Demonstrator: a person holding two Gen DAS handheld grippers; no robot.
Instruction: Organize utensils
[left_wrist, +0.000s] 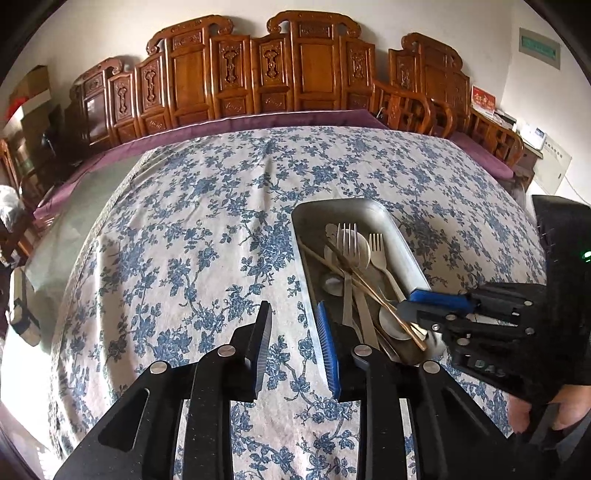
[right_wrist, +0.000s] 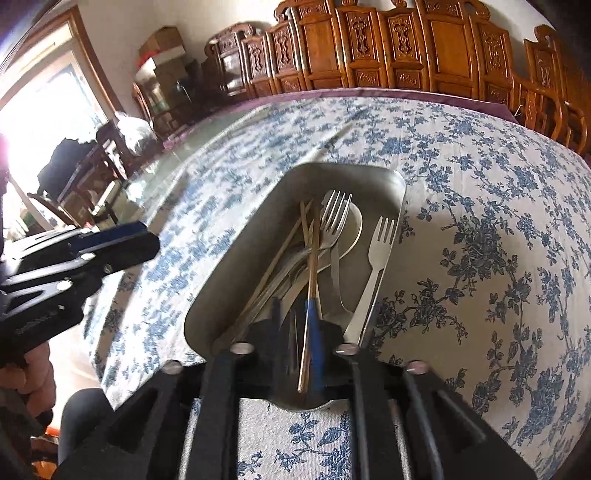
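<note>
Chopstick (right_wrist: 309, 295), thin, stiff & slick, lies in metal tray (right_wrist: 400, 184) w/ forks, between right gripper (right_wrist: 295, 314) jaws, slightly parted; grip near its end; left gripper (left_wrist: 295, 347) empty, open.

Chopstick (right_wrist: 309, 295) between right hand-held gripper (right_wrist: 295, 321) fingers

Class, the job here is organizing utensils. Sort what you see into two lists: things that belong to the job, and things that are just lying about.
Belong to the job:
tray
forks
spoons
chopsticks
right gripper
left gripper

Just lying about:
tablecloth
carved chairs
boxes
</note>
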